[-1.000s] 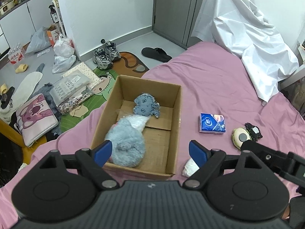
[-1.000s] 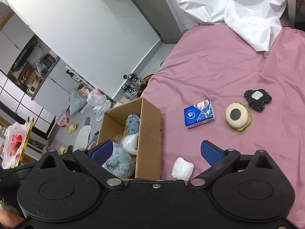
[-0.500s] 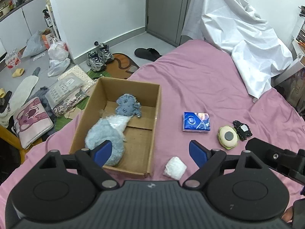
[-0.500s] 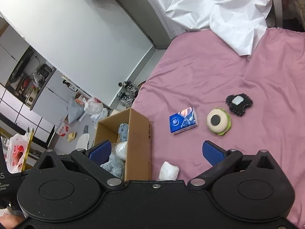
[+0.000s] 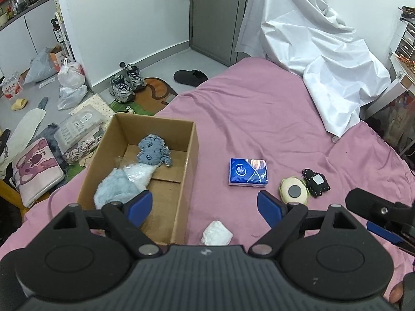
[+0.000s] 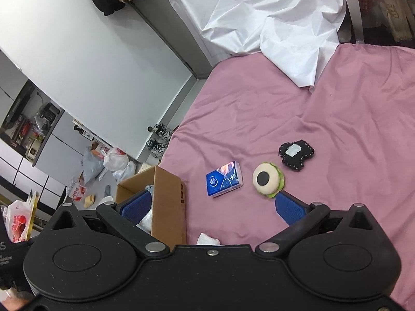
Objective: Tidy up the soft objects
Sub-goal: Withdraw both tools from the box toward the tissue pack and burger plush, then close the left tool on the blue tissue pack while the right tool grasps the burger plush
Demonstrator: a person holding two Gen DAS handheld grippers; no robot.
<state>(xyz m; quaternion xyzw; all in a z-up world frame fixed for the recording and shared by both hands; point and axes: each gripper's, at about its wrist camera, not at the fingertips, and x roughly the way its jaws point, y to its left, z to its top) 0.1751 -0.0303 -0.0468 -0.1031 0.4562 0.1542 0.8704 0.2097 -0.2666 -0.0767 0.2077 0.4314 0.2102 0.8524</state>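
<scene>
A cardboard box (image 5: 190, 155) (image 6: 168, 207) stands on the pink bed and holds a grey-blue plush (image 5: 153, 151), a light blue fluffy toy (image 5: 114, 190) and a clear-wrapped white item (image 5: 140, 177). On the sheet lie a blue tissue pack (image 5: 247, 172) (image 6: 224, 178), a cream and green round plush (image 5: 294, 190) (image 6: 267, 180), a black plush patch (image 5: 315, 182) (image 6: 297, 153) and a small white wad (image 5: 216, 235) (image 6: 207, 239). My left gripper (image 5: 205, 206) is open and empty above the wad. My right gripper (image 6: 211, 207) is open and empty; it also shows in the left wrist view (image 5: 378, 220).
A white sheet (image 5: 311, 54) (image 6: 264, 18) is draped at the bed's far end. The floor left of the bed holds sneakers (image 5: 125, 81), a slipper (image 5: 190, 76), plastic bags (image 5: 70, 85), a pink cushion (image 5: 36, 171) and packages. The box stands near the bed's left edge.
Both grippers have pulled back and risen, so the box and the items look smaller and farther. Both stay open and empty. The objects have not moved.
</scene>
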